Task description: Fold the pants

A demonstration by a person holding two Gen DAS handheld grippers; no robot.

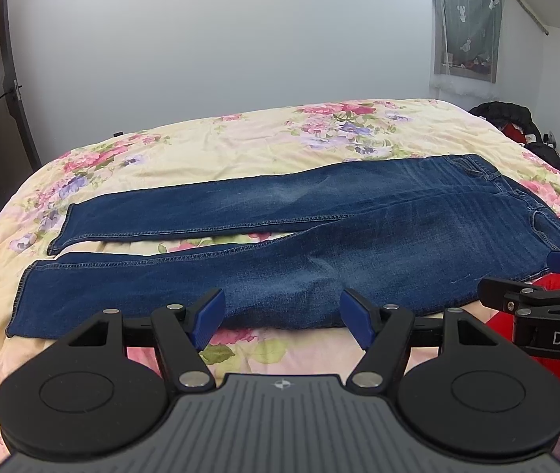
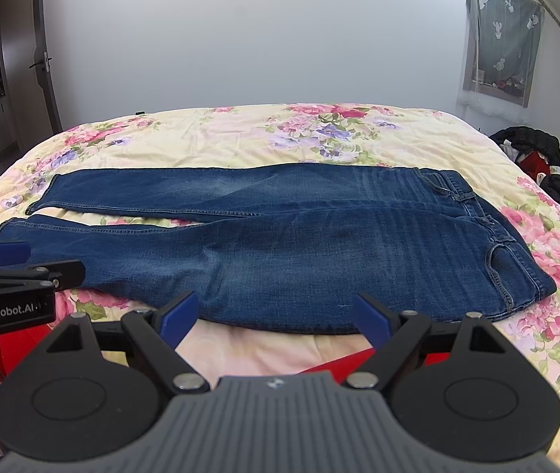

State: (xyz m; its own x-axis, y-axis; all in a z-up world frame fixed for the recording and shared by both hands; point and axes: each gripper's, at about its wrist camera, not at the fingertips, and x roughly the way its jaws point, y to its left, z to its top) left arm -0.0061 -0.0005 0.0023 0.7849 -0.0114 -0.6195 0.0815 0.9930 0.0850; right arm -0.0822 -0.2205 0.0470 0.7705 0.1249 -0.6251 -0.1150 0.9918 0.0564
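Lying flat across the floral bedspread, the pants stretch sideways before me, waistband to my right, both legs running left with a sliver of bedspread between them. My left claw hangs just short of the near leg, fingers apart, gripping nothing. My right claw hangs beside it, likewise spread and empty.

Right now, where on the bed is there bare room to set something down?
Free: the floral quilt beyond the blue denim jeans, toward the wall, and the strip past the leg hems. A narrow wedge shows between the legs. Crowded: the near edge, where both open grippers hover.
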